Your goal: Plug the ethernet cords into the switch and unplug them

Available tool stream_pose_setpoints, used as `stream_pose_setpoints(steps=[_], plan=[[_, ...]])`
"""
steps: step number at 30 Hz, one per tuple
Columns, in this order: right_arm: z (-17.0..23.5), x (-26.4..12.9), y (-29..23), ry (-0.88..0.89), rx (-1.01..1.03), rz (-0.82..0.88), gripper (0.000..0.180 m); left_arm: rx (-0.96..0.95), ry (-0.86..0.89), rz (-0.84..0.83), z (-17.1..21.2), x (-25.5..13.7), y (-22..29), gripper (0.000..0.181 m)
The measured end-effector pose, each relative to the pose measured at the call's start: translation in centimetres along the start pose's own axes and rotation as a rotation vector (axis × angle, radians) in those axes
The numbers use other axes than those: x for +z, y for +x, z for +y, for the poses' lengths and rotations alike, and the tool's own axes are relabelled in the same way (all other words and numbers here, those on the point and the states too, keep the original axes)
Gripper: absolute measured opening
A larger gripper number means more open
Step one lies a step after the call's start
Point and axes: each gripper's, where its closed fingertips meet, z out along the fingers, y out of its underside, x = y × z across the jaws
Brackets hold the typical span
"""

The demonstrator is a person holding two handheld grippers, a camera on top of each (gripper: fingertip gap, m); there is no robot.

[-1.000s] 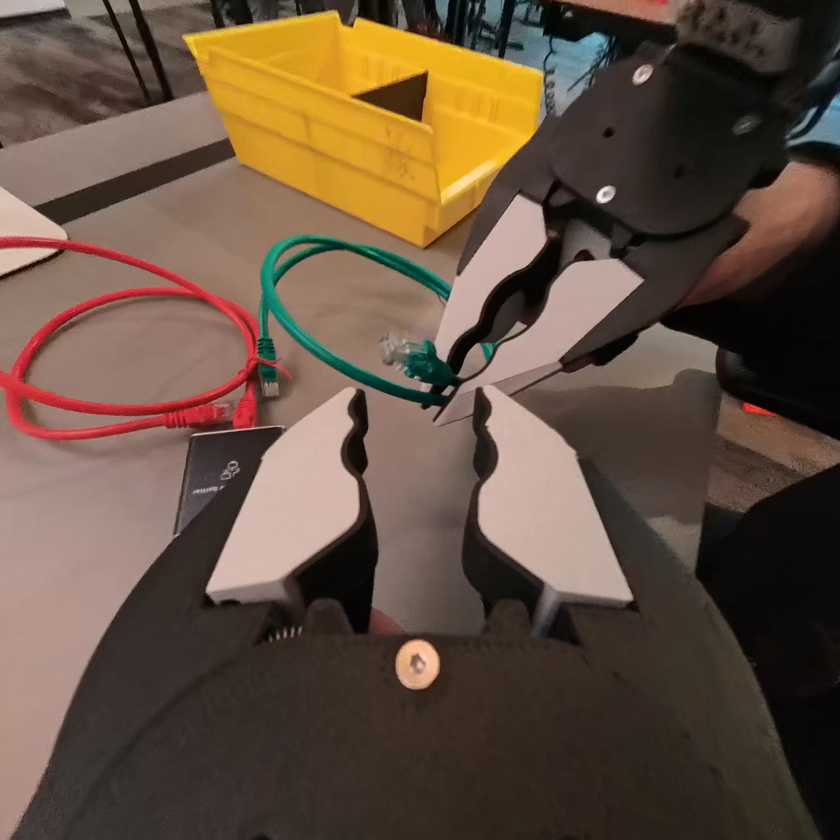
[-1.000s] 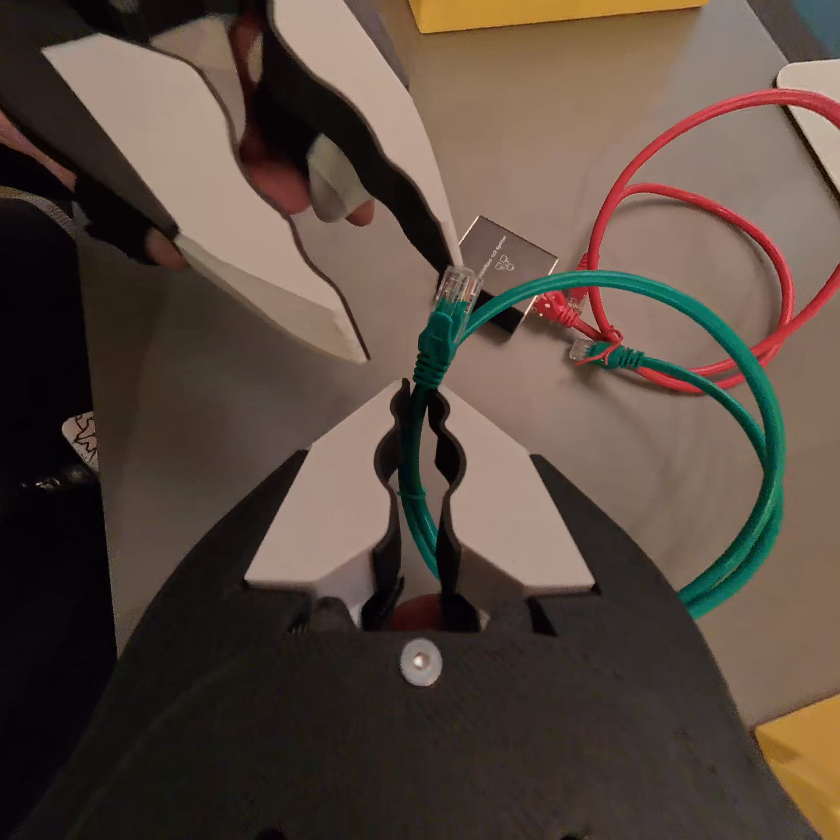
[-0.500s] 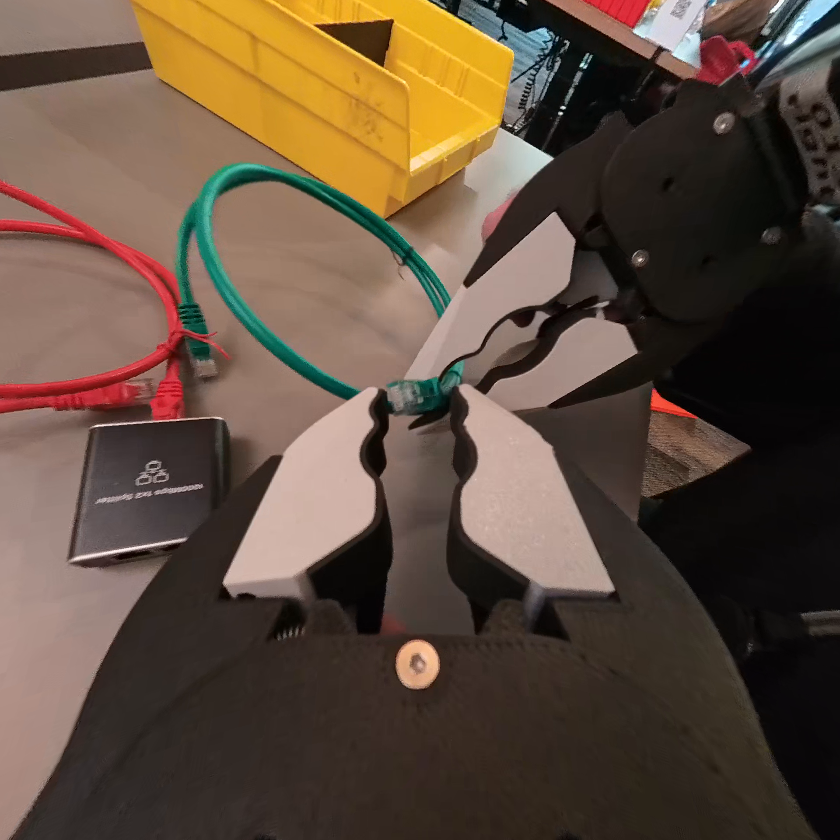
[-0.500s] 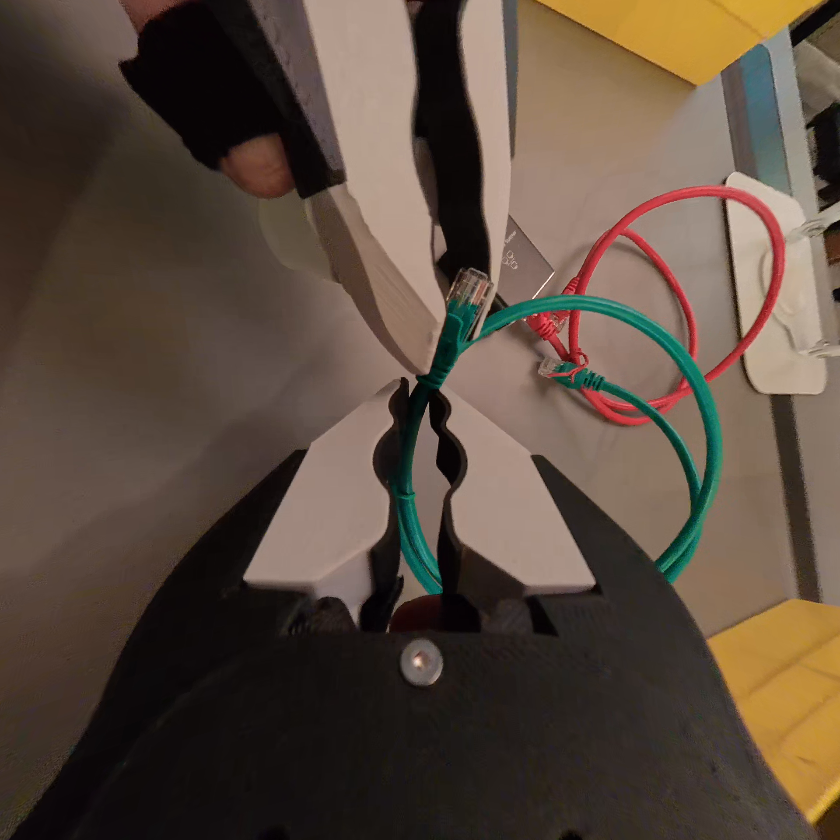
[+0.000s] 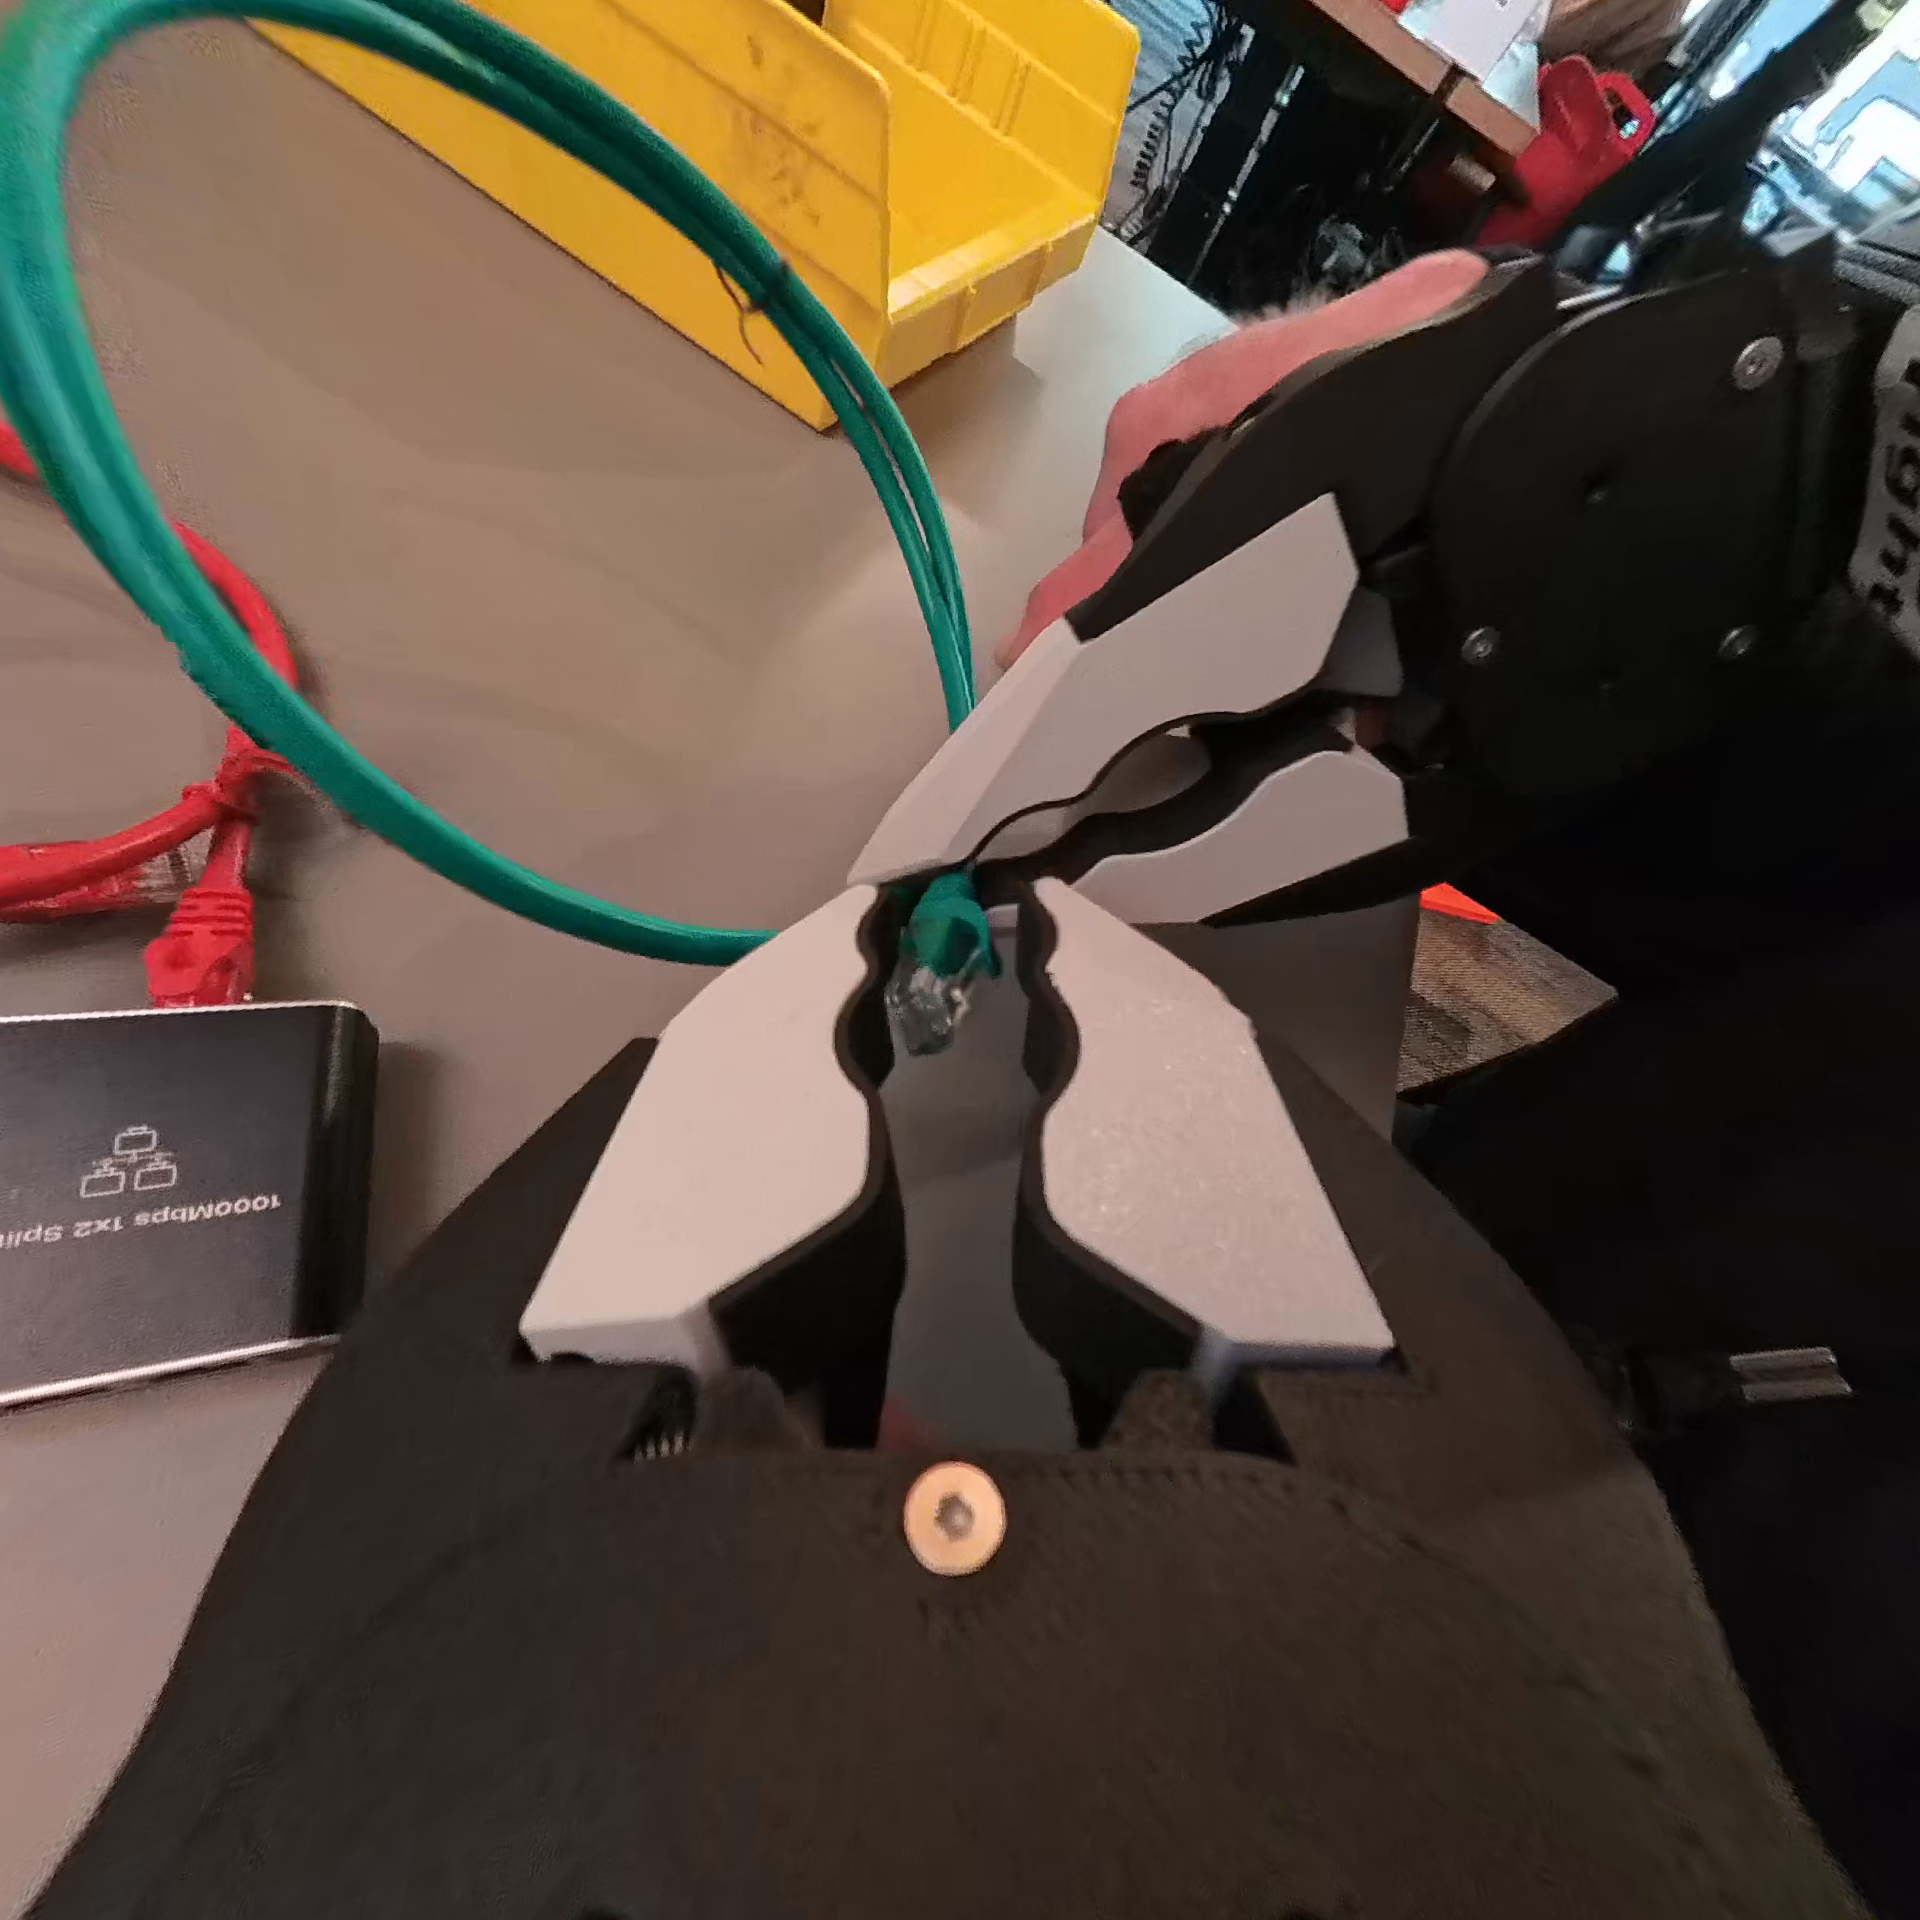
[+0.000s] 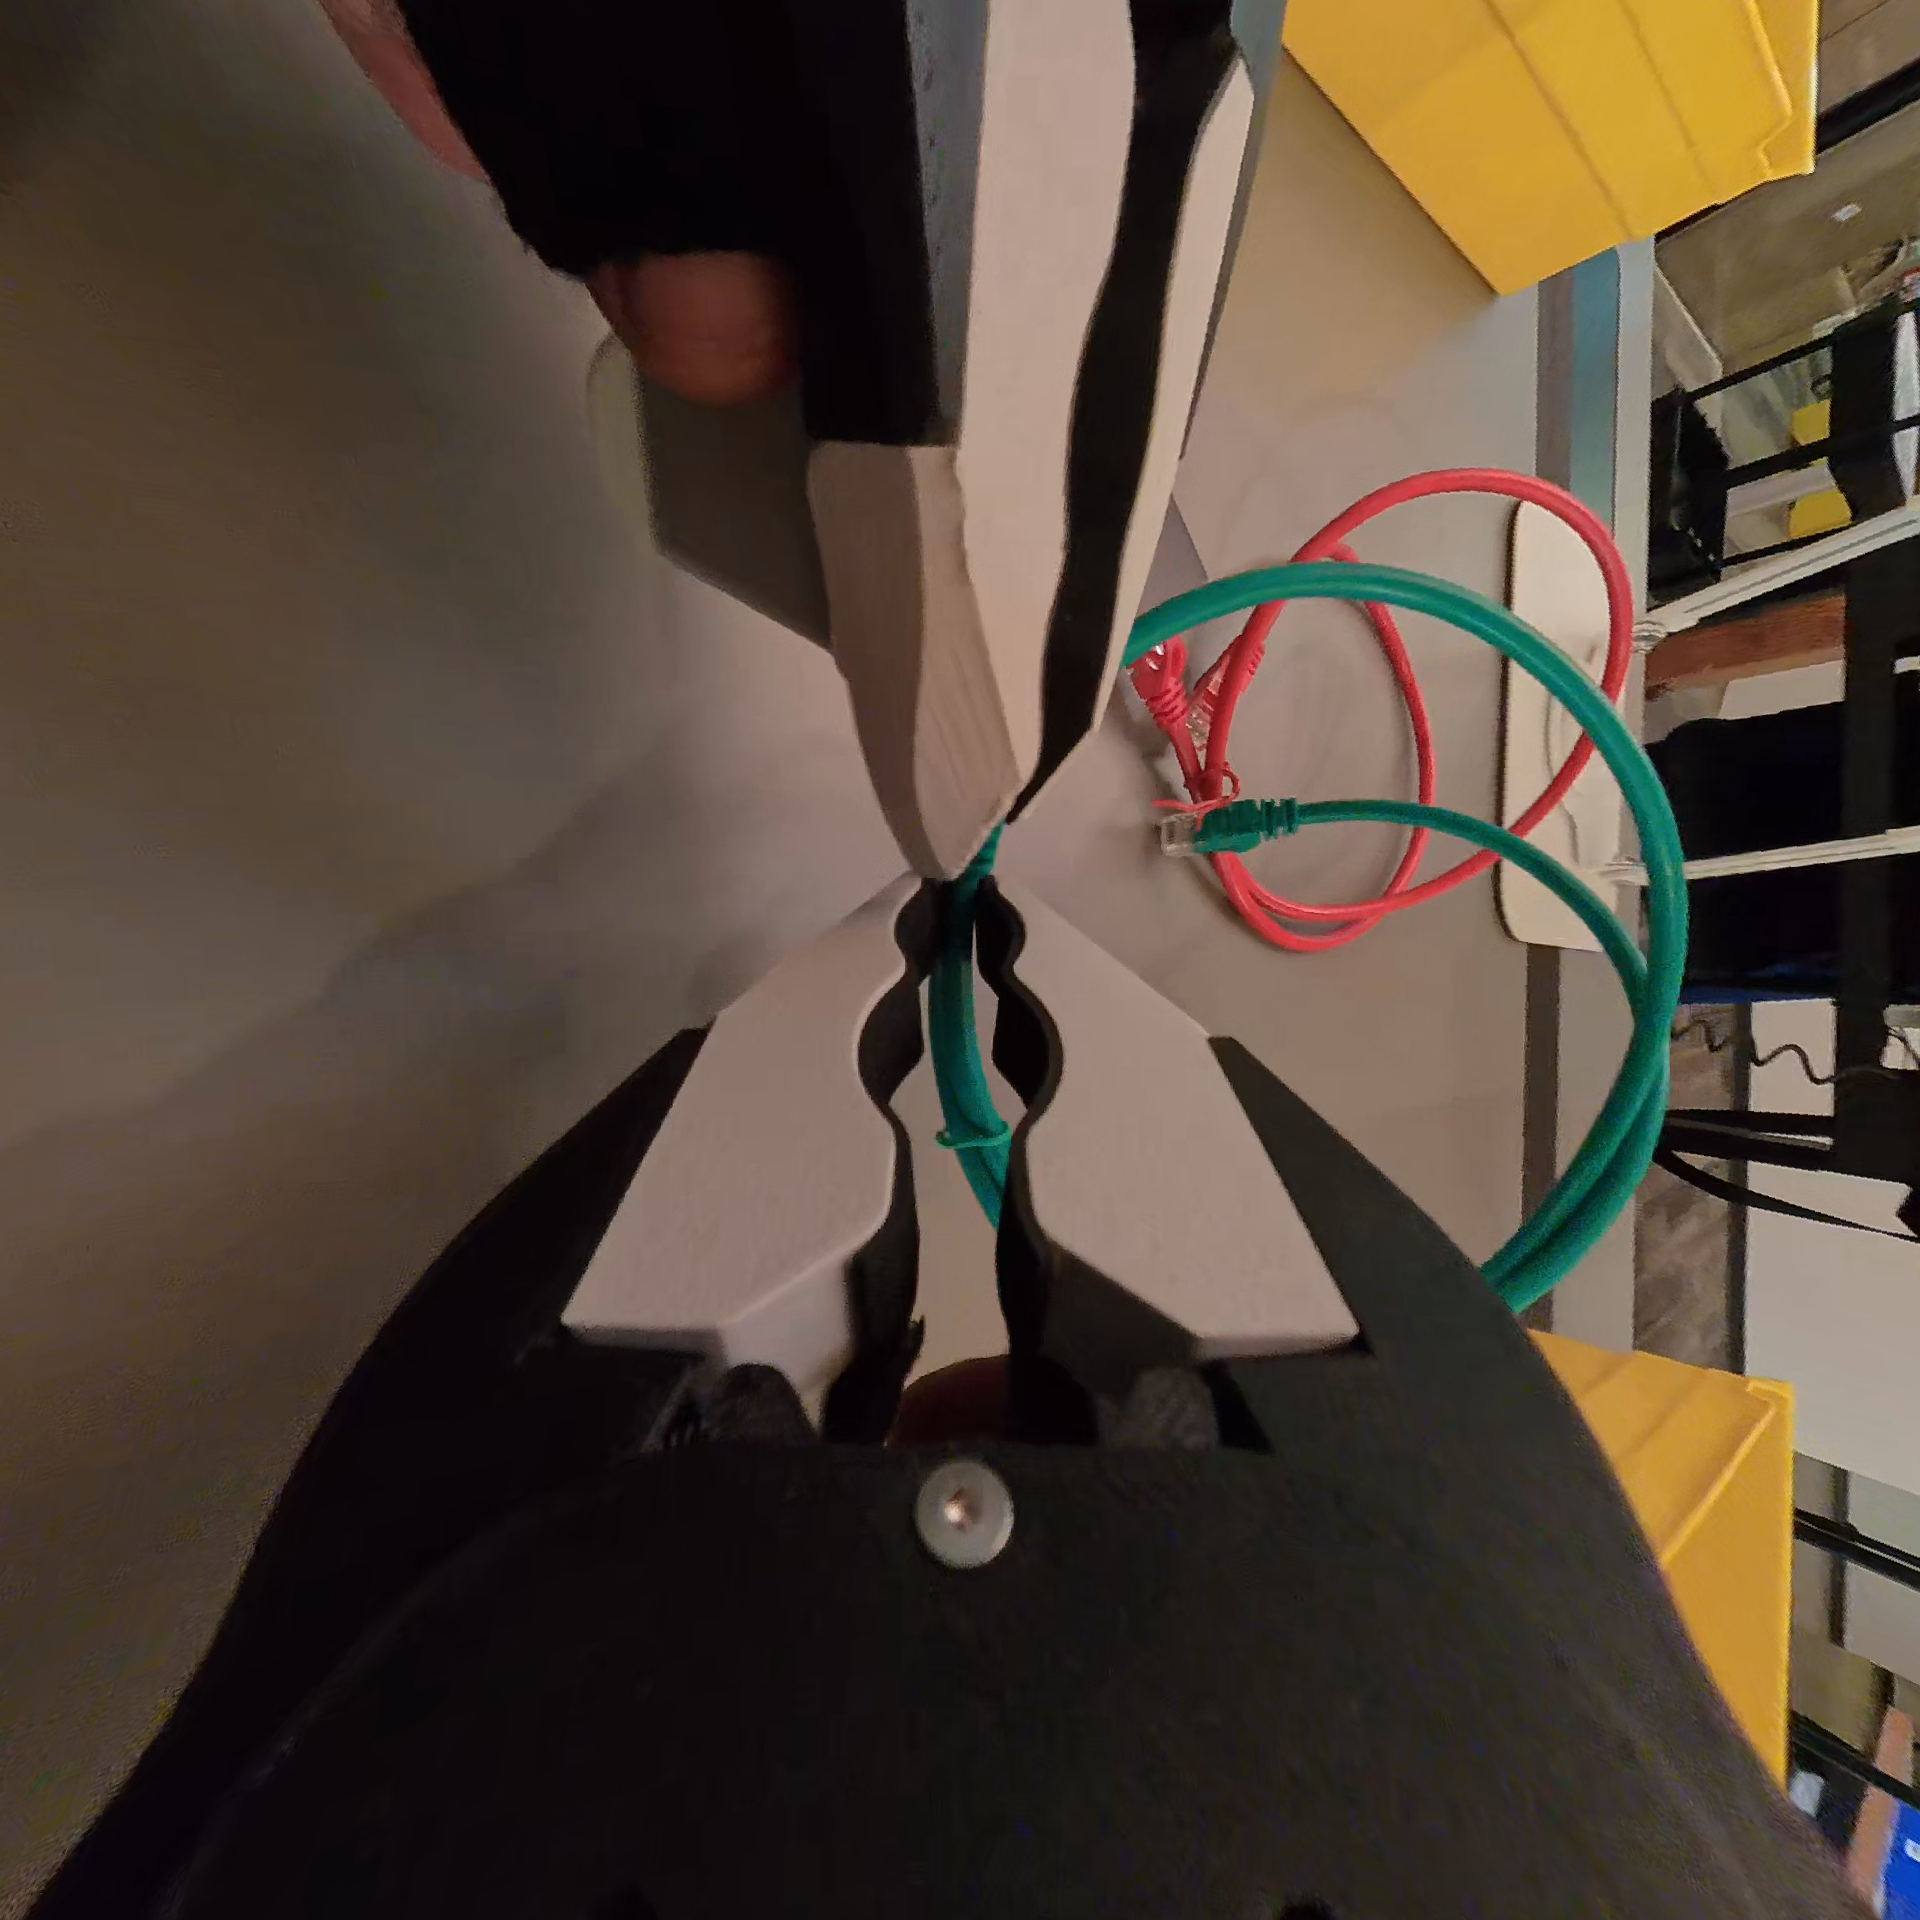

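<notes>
**Green plug passed between two grippers above the table**

In the left wrist view, the left gripper (image 5: 951, 914) points forward with its grey, wavy-edged fingers a narrow gap apart. The clear plug (image 5: 925, 1003) of the coiled green ethernet cord (image 5: 312, 727) hangs down into that gap near the fingertips; I cannot tell whether the pads touch it. The right gripper (image 5: 935, 868) comes in from the right, tips nearly meeting the left one's, its jaws pinched together on the green boot just behind the plug. A person's bare fingers (image 5: 1195, 416) wrap its black body. On the matte grey tabletop (image 5: 520, 468) to the left lies the flat black rectangular switch (image 5: 177, 1174), with a white icon and printing on its top. Just beyond it sit the red plugs of a coiled red ethernet cord (image 5: 208, 831). A yellow plastic bin (image 5: 831, 156) stands farther back.

In the right wrist view, the right gripper (image 6: 956, 883) has its fingers nearly closed, clamping the green cord (image 6: 1558, 748), which runs down between them and loops out to the right. The left gripper (image 6: 971, 831) reaches down from above, tip to tip with it. The cord's other green plug (image 6: 1226, 826) lies on the table, touching the red cord (image 6: 1403, 727). A white flat pad (image 6: 1558, 727) lies beyond, and yellow bins (image 6: 1558, 104) sit at the right edges.
</notes>
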Motion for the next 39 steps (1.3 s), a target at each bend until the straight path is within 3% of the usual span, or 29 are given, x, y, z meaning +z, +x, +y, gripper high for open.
stream_pose_setpoints(steps=[1,9,19,24,33,39], plan=[[0.1,0.0,0.1,-0.005,-0.006,0.006,0.003,-0.002,-0.013,0.012,0.1,0.1,0.1,0.024],[0.1,-0.7,0.7,0.014,-0.001,0.037,0.004,0.068,0.011,-0.007,-0.8,0.1,0.6,0.016],[-0.8,-1.7,2.2,0.167,0.111,0.079,0.026,-0.252,0.194,0.153,-2.7,-1.5,0.1,0.015],[-2.9,-4.7,3.6,0.377,0.146,0.111,0.026,-0.382,0.283,0.280,-3.7,-2.3,0.4,0.016],[-4.3,-4.6,3.4,0.490,-0.027,0.164,0.009,-0.475,0.342,0.443,-4.7,-3.0,1.7,0.015],[-4.4,-5.2,3.3,0.506,-0.178,0.156,0.007,-0.509,0.372,0.531,-4.8,-3.2,2.3,0.015]])
